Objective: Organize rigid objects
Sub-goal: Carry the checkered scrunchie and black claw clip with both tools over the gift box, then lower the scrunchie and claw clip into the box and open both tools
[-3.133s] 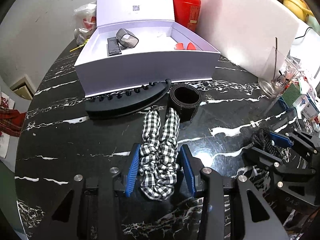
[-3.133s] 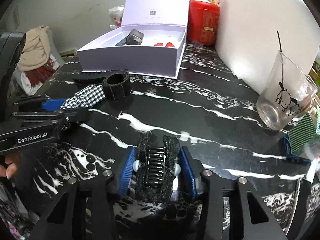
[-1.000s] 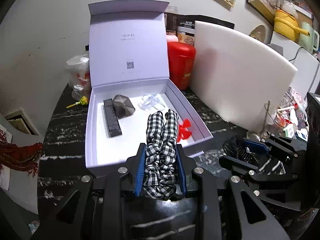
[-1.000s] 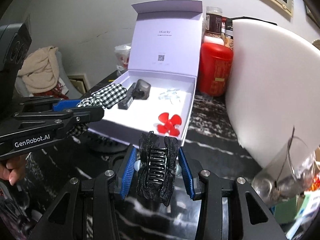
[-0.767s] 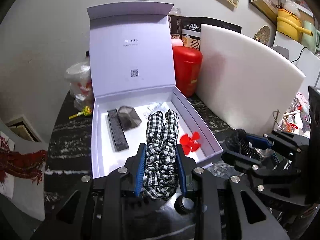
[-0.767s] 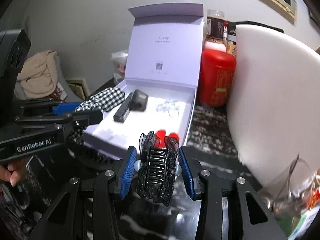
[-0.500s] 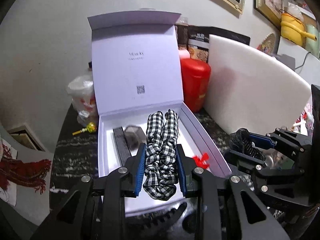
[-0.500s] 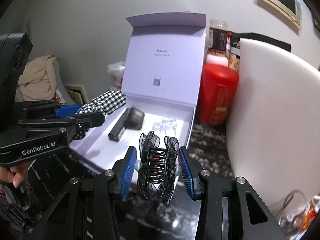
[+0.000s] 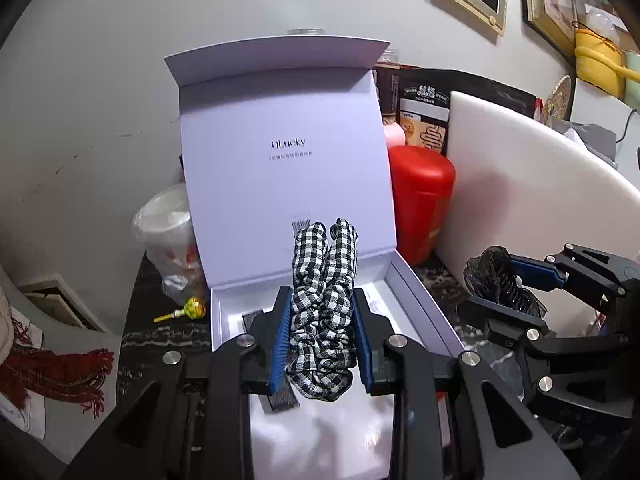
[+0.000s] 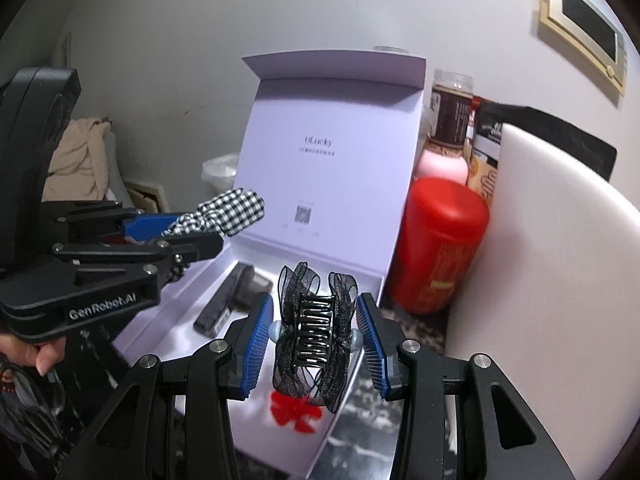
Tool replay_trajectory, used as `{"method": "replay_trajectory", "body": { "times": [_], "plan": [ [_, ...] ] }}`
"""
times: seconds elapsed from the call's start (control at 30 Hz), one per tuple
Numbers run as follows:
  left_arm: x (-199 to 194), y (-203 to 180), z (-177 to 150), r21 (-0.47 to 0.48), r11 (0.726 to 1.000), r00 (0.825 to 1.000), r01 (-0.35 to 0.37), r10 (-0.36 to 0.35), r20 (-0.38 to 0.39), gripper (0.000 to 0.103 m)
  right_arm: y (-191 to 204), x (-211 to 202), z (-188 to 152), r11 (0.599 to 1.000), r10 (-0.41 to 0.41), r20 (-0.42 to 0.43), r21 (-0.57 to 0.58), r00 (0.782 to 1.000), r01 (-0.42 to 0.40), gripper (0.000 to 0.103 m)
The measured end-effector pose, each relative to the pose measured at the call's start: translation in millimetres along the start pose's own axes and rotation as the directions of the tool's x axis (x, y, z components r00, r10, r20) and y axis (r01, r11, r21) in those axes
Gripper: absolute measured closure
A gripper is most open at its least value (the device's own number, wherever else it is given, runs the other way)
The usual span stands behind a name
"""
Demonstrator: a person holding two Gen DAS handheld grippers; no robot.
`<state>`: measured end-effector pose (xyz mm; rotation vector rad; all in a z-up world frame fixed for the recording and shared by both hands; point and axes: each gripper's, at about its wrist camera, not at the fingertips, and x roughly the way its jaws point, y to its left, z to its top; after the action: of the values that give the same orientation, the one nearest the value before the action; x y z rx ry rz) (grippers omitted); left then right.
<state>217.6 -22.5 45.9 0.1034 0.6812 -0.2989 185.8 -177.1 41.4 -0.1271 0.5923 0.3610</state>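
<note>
Both grippers loaded above the open white gift box (image 9: 424, 300)
Left gripper (image 9: 322, 332) clenches a black-and-white checked fabric scrunchie (image 9: 324, 300); right gripper (image 10: 316, 330) clenches a black lace-trimmed plastic claw clip (image 10: 314, 328).

Left tongs (image 9: 322, 332) clamped shut, angled downward; right tongs (image 10: 316, 332) likewise.

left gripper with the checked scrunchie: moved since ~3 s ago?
Yes. The left gripper, shut on the checked scrunchie, has come up off the marble table and forward: it now hangs over the open white box, which earlier lay well ahead of it.
</note>
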Motion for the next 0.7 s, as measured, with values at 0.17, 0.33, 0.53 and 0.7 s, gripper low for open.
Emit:
{"method": "replay_trajectory", "body": {
  "times": [0.17,0.33,0.53,0.7],
  "plan": [
    [9.5,3.7,8.0,-0.006,1.0,1.0,-0.015,0.015,0.02,0.075,-5.9,16.8,10.5,1.0,0.016,-0.005,0.021,1.0,-0.016,0.06],
    [22.3,10.7,8.7,-0.029,0.999,0.999,-0.044,0.045,0.019,0.075,-11.0,35.9,19.1,0.999,0.024,-0.016,0.038,1.0,-0.023,0.06],
    [36.3,25.5,8.6,-0.094,0.992,0.997,-0.079,0.081,0.01,0.075,-15.8,54.8,30.5,0.998,0.023,-0.015,0.058,1.0,-0.022,0.06],
    [51.5,35.9,4.9,-0.126,0.988,0.996,-0.09,0.088,-0.02,0.075,-18.1,71.0,31.0,0.998,0.025,-0.036,0.052,0.999,-0.024,0.06]
  ]
}}
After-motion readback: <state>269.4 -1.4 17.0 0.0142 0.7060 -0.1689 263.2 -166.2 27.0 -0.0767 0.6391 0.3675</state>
